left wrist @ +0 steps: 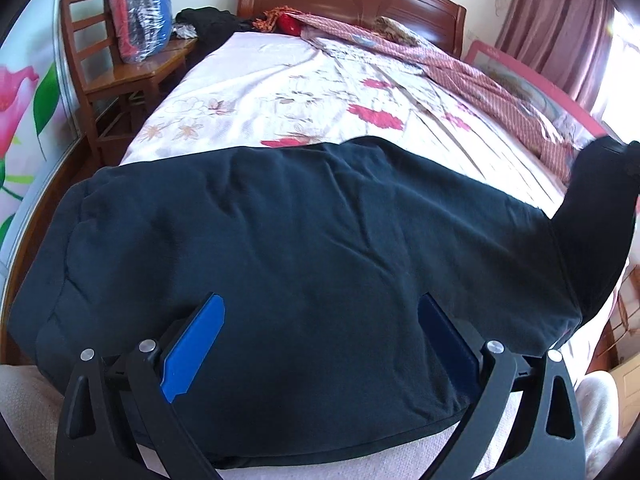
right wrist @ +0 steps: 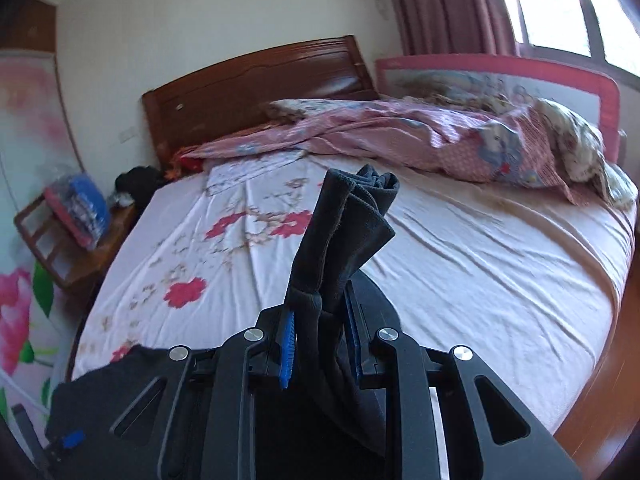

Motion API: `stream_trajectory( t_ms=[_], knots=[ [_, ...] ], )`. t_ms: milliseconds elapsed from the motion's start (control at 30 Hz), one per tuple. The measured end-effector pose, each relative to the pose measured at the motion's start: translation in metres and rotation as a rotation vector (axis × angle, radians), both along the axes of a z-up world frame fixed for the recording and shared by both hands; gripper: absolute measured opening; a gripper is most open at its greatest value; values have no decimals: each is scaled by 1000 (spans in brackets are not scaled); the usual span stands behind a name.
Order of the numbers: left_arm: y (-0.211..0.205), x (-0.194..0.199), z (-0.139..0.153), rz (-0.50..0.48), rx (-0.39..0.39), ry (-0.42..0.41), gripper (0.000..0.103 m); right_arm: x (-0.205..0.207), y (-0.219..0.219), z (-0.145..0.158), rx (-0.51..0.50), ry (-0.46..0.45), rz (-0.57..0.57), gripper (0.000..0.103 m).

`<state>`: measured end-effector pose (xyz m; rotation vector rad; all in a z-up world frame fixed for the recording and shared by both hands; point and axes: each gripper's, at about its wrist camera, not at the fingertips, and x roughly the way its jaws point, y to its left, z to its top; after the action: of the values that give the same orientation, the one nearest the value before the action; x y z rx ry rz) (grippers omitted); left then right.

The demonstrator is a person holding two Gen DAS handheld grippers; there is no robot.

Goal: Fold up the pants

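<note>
The dark pants (left wrist: 312, 248) lie across the bed (left wrist: 256, 92), soft and floppy (likely fleece). The right gripper (right wrist: 320, 336) pinches the cuff end, at three o'clock; the left gripper (left wrist: 320, 344), jaws wide, straddles the near edge.

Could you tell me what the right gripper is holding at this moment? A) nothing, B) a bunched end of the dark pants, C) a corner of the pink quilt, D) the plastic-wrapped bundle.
B: the right gripper has its blue pads pressed on a bunched end of the dark pants.
</note>
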<state>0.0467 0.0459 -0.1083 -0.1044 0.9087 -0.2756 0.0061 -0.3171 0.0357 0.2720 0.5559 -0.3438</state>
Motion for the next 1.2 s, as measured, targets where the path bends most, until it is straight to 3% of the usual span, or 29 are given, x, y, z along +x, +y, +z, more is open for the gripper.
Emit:
stream_trajectory(
  t_ms=[100, 167, 300, 367, 400, 433, 467, 500, 600, 667, 800, 867, 933, 1033, 1067, 1133, 1167, 1200],
  knots=[
    [9, 2, 1, 24, -25, 2, 98, 21, 62, -17, -92, 47, 121, 21],
    [14, 2, 2, 34, -36, -2, 98, 33, 102, -44, -161, 100, 198, 21],
    [20, 3, 2, 49, -51, -5, 98, 46, 152, -104, -249, 232, 286, 22],
    [22, 4, 1, 52, -62, 4, 98, 45, 165, -129, -271, 299, 300, 28],
    [22, 4, 1, 52, -68, 8, 98, 41, 169, -138, -264, 333, 312, 39],
    [22, 5, 0, 50, -70, 11, 98, 38, 172, -145, -236, 359, 346, 60],
    [21, 6, 0, 45, -73, 16, 98, 30, 174, -148, -178, 352, 399, 68],
    [18, 7, 0, 39, -80, 20, 98, 22, 175, -148, -131, 340, 434, 74],
    [8, 10, 1, 17, -101, 31, 98, -3, 158, -133, 5, 267, 498, 74],
    [-3, 14, 2, -6, -113, 41, 98, -18, 139, -120, 75, 182, 484, 74],
    [-48, 30, 8, -85, -136, 39, 98, -40, 79, -101, 162, 37, 273, 74],
    [-78, 42, 10, -142, -141, 41, 98, -41, 43, -104, 191, 36, 120, 70],
    [-102, 53, 6, -187, -133, 79, 98, -40, 16, -114, 234, 60, 19, 60],
    [-135, 69, -7, -241, -130, 155, 95, -38, -7, -134, 261, 97, -53, 55],
    [-141, 72, -11, -246, -125, 173, 91, -36, -11, -137, 264, 100, -55, 55],
    [-153, 76, -19, -263, -128, 212, 70, -36, -11, -146, 259, 109, -39, 55],
    [-158, 73, -20, -255, -90, 199, 66, -40, -13, -147, 247, 111, -34, 55],
    [-161, 72, -20, -264, -80, 188, 49, -40, -12, -147, 234, 112, -28, 55]
  ],
)
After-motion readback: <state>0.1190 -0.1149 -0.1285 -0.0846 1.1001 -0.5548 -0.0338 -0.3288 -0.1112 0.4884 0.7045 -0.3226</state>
